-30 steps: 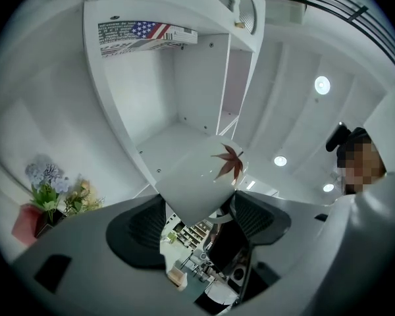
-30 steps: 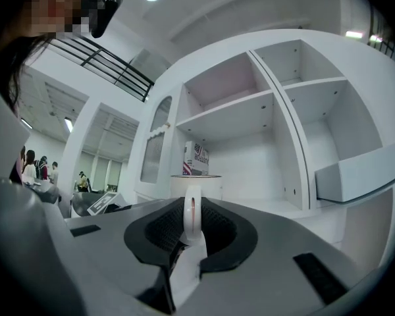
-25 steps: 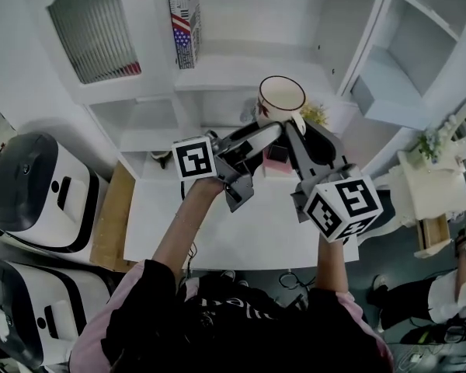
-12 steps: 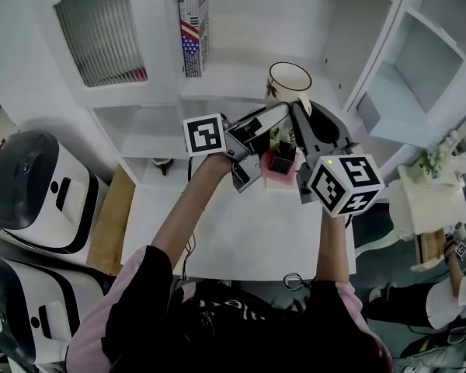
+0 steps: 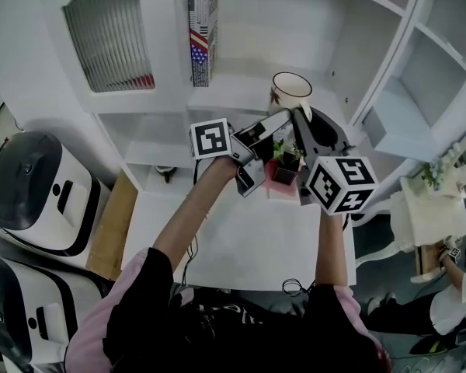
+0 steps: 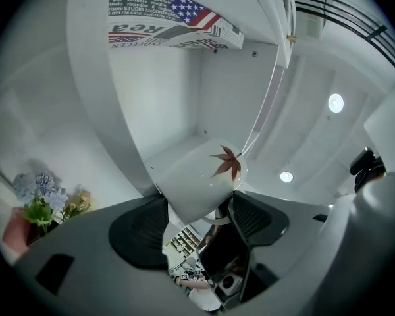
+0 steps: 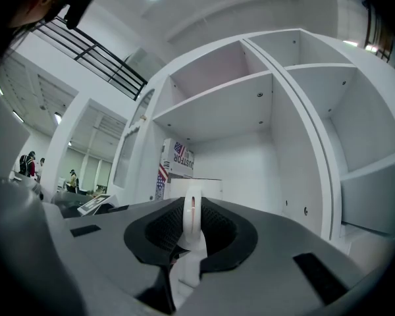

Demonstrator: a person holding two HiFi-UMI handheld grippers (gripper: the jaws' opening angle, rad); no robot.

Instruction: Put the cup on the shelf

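In the head view, the cup point(image 5: 290, 90) is seen held upright just above a board of the white shelf unit point(image 5: 241, 92), near that board's front edge and to the right of a flag-printed box point(image 5: 203, 33) that is stood further back. The cup's handle is clamped by the right gripper point(image 5: 301, 119), which is reached up from below, while the left gripper point(image 5: 262, 148) is held beside it with its jaws wide. A small plant point(image 5: 284, 158) in a pink pot is set at the far edge of the white desk point(image 5: 217, 231), under both grippers. In the left gripper view, the left gripper point(image 6: 197, 226) is shown with its jaws closing; the cup point(image 6: 201, 180), marked with a red leaf, is seen with its base end between the pads, and firm contact cannot be made out. The box point(image 6: 178, 25) is seen above and the plant point(image 6: 43, 206) at the lower left. In the right gripper view, the narrow jaws of the right gripper point(image 7: 192, 232) are pressed on the white handle point(image 7: 192, 216), and the box point(image 7: 173, 166) is seen in the shelf unit point(image 7: 224, 104) behind.
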